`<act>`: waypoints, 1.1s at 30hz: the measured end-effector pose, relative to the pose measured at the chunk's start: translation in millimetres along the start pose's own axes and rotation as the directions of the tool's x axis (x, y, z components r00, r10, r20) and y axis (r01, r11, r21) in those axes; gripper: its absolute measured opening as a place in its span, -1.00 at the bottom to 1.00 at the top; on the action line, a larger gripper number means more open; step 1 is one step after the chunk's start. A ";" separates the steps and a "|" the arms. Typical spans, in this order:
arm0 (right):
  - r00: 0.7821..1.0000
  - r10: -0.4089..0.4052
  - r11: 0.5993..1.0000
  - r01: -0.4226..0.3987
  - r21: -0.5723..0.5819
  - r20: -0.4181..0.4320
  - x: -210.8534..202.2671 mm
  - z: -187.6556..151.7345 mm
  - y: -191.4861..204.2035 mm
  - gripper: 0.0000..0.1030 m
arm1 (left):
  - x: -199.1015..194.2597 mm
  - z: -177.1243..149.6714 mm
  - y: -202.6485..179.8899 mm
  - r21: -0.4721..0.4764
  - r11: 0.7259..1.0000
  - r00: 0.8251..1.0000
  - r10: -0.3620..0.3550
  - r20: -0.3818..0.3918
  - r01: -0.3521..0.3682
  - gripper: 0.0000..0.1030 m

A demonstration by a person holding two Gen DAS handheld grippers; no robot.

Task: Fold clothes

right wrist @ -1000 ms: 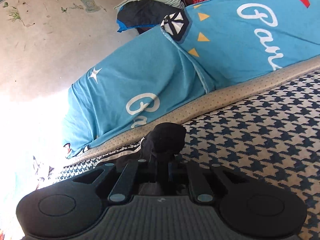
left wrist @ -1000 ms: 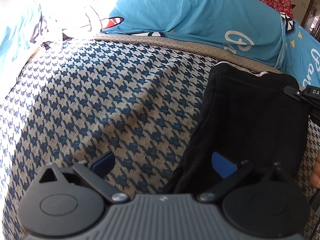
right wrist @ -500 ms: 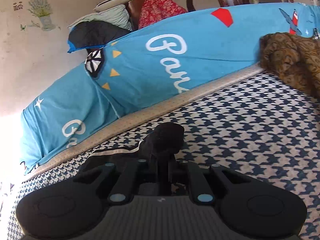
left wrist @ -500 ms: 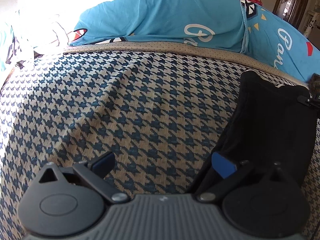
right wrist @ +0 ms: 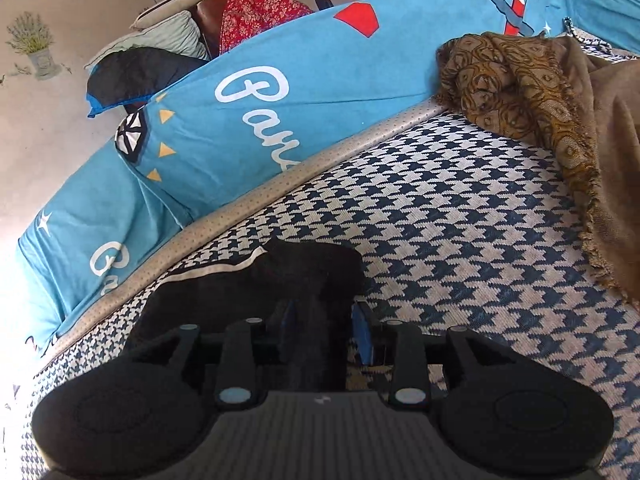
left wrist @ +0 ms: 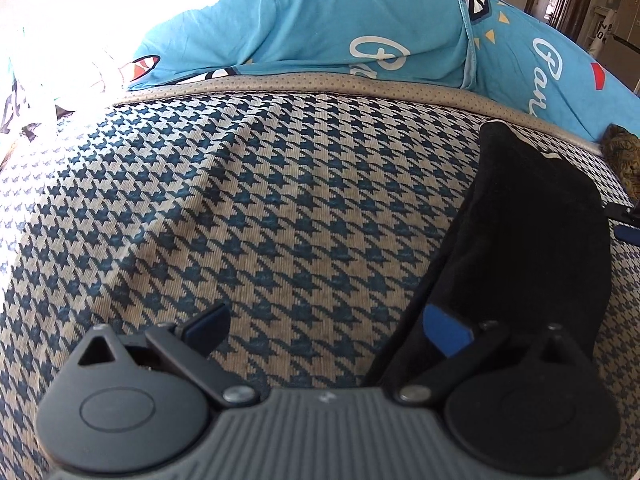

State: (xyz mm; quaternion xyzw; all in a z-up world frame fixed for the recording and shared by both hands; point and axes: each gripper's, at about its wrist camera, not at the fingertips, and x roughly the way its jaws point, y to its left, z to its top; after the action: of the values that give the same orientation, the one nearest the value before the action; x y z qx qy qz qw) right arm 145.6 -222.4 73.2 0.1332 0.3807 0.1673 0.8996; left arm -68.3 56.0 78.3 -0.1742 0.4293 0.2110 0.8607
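A black garment (left wrist: 532, 248) with a thin white trim lies folded on the houndstooth cover (left wrist: 280, 208), to the right in the left wrist view. My left gripper (left wrist: 326, 328) is open wide and low over the cover; its right finger (left wrist: 446, 334) rests over the garment's near-left edge, its left finger over bare cover. In the right wrist view the black garment (right wrist: 248, 284) lies flat just ahead. My right gripper (right wrist: 324, 330) is open a little, its blue pads (right wrist: 362, 332) apart, with a black fold between them. Part of it shows at the left view's right edge.
A blue printed sheet (right wrist: 240, 120) covers the raised ridge beyond the beige piping. A brown patterned shawl (right wrist: 520, 84) is heaped at the right of the cover. Pillows and red floral cloth (right wrist: 256, 12) lie behind. Bare houndstooth cover spreads left of the garment.
My right gripper's fingers have parted; they were pinched on a raised black fold, which now lies lower and flatter. Both views have swung to the right. The left gripper stays open.
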 end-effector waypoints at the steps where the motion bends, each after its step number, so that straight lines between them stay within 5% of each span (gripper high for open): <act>1: 1.000 0.003 1.000 -0.003 -0.007 -0.012 -4.7 -3.4 0.7 -0.36 | -2.3 -2.7 -0.1 0.000 1.000 1.000 -0.014 -0.001 0.014 1.00; 19: 0.965 0.212 0.975 -0.220 -0.039 -0.156 -94.7 -89.7 1.1 -0.05 | -42.5 -43.3 18.2 0.003 0.998 0.997 -0.067 0.039 0.067 1.00; 33: 0.892 0.332 0.942 -0.332 0.053 -0.306 -135.0 -175.8 -10.9 -0.04 | -67.4 -86.7 26.2 0.038 0.994 0.995 -0.103 -0.001 0.103 1.00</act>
State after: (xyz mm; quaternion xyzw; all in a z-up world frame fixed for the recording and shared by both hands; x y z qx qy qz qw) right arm -68.8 -266.9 37.0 0.1680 0.4891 0.3375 0.7865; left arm -176.0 22.2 80.6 -0.1795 0.4232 0.1584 0.8738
